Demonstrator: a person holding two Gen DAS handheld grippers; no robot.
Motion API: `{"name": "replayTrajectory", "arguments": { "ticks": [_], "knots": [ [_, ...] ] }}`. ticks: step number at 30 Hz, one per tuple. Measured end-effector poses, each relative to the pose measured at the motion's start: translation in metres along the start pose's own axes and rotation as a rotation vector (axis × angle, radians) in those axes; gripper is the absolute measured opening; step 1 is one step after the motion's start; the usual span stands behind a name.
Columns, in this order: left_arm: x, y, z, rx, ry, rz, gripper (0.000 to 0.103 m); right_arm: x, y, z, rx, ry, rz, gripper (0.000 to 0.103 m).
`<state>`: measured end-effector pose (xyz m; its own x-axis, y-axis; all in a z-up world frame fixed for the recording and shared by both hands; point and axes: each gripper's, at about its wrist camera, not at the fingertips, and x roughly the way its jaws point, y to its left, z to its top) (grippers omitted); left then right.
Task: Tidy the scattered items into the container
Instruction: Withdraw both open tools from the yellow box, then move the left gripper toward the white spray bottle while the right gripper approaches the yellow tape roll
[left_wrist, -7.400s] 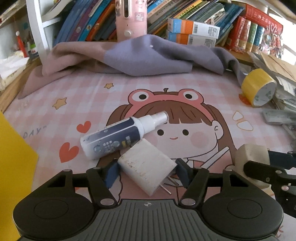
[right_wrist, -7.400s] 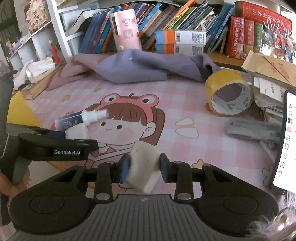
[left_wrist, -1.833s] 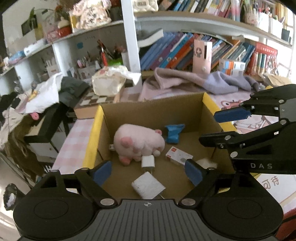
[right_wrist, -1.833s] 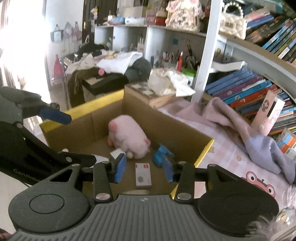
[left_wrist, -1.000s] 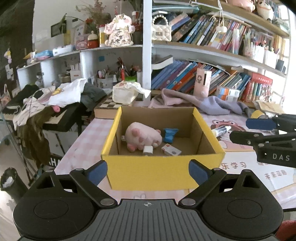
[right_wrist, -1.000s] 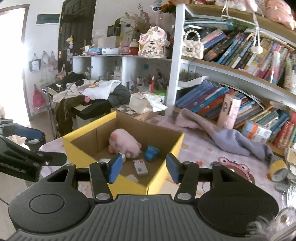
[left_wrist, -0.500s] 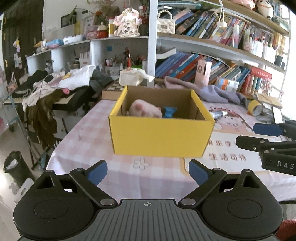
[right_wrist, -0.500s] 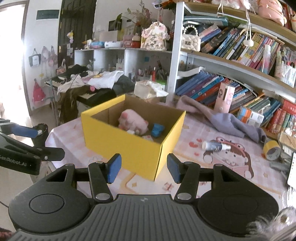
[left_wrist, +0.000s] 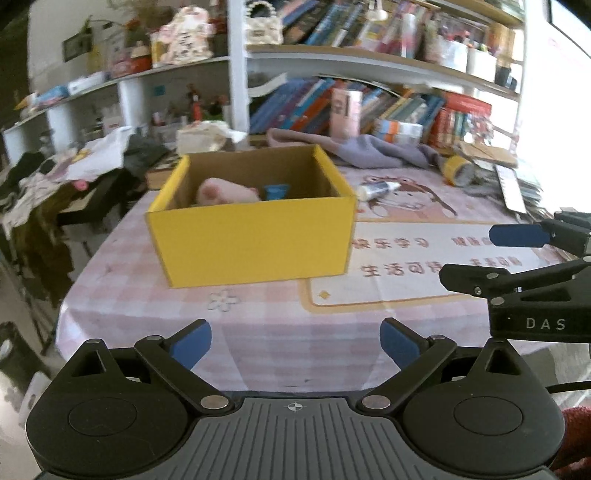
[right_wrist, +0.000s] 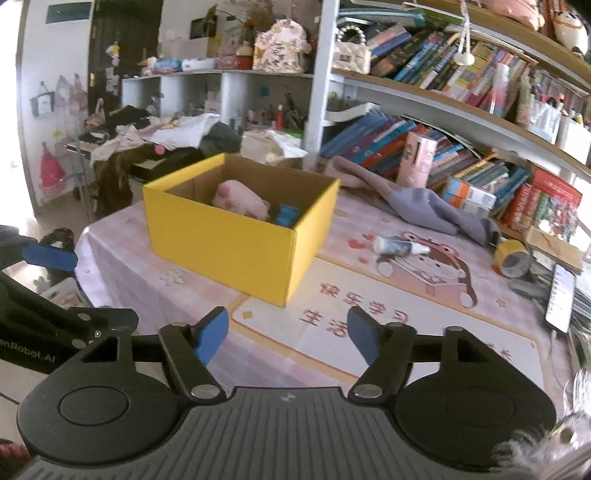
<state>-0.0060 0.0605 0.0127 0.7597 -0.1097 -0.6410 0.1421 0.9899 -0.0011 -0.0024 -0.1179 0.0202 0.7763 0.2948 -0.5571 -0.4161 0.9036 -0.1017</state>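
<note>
Both grippers empty: left gripper (left_wrist: 295, 341) spread wide, right gripper (right_wrist: 288, 334) jaws just opening. Yellow box (right_wrist: 236, 236) mid-frame; spray bottle (right_wrist: 400, 245) lies right of it, likely to roll if nudged.

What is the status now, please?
Left gripper open, empty; right gripper just opened wider, empty. White spray bottle outside yellow cardboard box. Path clear.

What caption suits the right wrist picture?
Open tool facing a yellow box holding a pink plush toy.
</note>
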Motion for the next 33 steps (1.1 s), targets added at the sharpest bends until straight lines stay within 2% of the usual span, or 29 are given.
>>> {"name": "replayTrajectory", "arguments": {
  "ticks": [9, 24, 33],
  "knots": [
    [0.014, -0.024, 0.003, 0.062, 0.018, -0.083, 0.1, -0.007, -0.021, -0.012, 0.041, 0.033, -0.093, 0.082],
    [0.052, -0.088, 0.022, 0.213, 0.053, -0.246, 0.1, -0.02, -0.077, -0.034, 0.153, 0.078, -0.244, 0.085],
    [0.074, -0.112, 0.036, 0.261, 0.067, -0.295, 0.1, -0.014, -0.107, -0.038, 0.198, 0.099, -0.29, 0.085]
  ]
}}
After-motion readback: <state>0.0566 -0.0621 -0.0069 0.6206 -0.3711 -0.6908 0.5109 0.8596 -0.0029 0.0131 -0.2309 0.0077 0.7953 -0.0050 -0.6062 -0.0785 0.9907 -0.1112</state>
